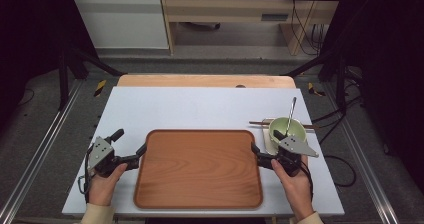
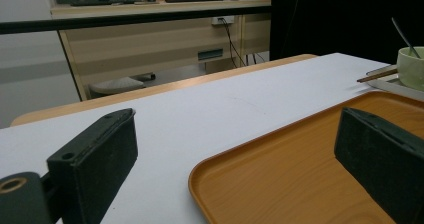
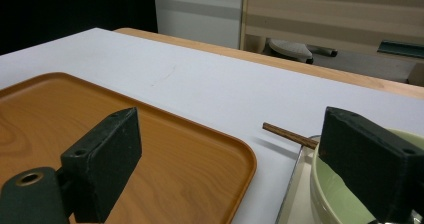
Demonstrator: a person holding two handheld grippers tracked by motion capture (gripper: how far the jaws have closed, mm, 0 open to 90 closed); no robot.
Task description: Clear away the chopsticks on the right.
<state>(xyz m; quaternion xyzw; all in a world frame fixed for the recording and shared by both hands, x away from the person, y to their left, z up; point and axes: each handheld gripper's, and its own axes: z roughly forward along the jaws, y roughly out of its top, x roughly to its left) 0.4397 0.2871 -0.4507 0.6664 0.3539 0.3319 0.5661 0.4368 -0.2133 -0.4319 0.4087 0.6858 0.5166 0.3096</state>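
Note:
A brown wooden tray (image 1: pixel 199 169) lies at the near middle of the white table top. My left gripper (image 1: pixel 129 142) is open at the tray's left edge; in the left gripper view (image 2: pixel 235 169) one jaw hangs over the white surface and the other over the tray (image 2: pixel 300 174), with nothing gripped. My right gripper (image 1: pixel 267 143) is open at the tray's right edge; in the right gripper view (image 3: pixel 230 169) one jaw is above the tray (image 3: pixel 165 154) and the other above a pale green bowl (image 3: pixel 327 194).
The green bowl (image 1: pixel 286 130) holds a metal spoon (image 1: pixel 291 111) and stands on a small white tray with brown chopsticks (image 1: pixel 260 123) across it, right of the wooden tray. Black frame posts and floor rails flank the table (image 1: pixel 200 104).

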